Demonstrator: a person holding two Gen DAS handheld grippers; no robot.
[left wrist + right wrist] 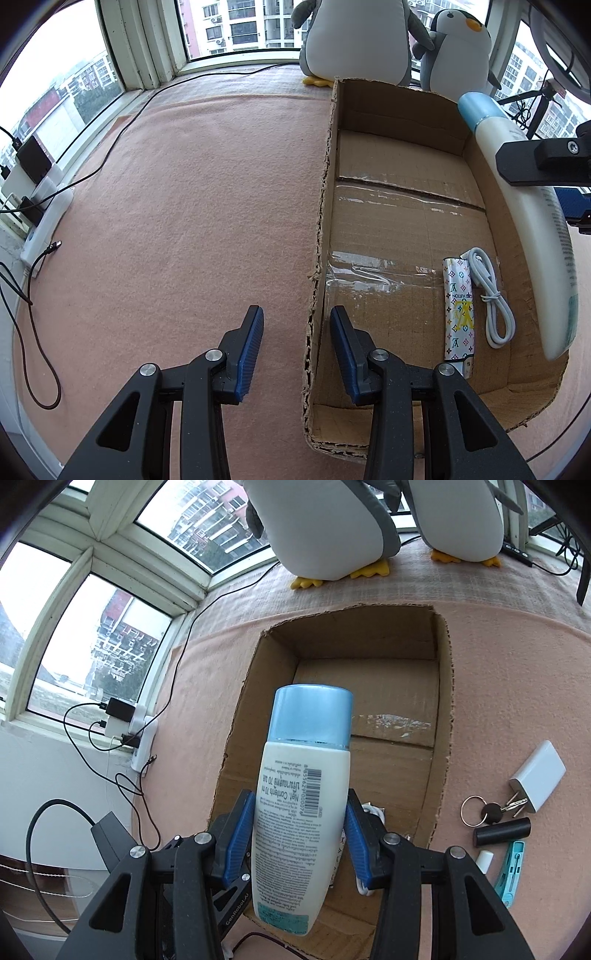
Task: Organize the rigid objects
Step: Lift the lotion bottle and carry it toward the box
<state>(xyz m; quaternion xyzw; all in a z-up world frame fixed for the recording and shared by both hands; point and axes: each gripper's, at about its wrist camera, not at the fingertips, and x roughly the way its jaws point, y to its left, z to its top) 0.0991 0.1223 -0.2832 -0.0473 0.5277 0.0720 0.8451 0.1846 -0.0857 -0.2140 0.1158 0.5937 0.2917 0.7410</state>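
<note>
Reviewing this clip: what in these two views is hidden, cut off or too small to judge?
- Right wrist view: the bottle in the right tool hides the box's near floor, so the white cable and patterned tube barely show.
- Right wrist view: the bottle's fine print is too small to read.
- Left wrist view: the right tool is cut off by the frame edge.
- Left wrist view: the left tool arms cover the tube's near end.

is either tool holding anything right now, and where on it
The right tool grips the white bottle with the blue cap by the lower half of its body, above the cardboard box. The left tool is open and empty.
</note>
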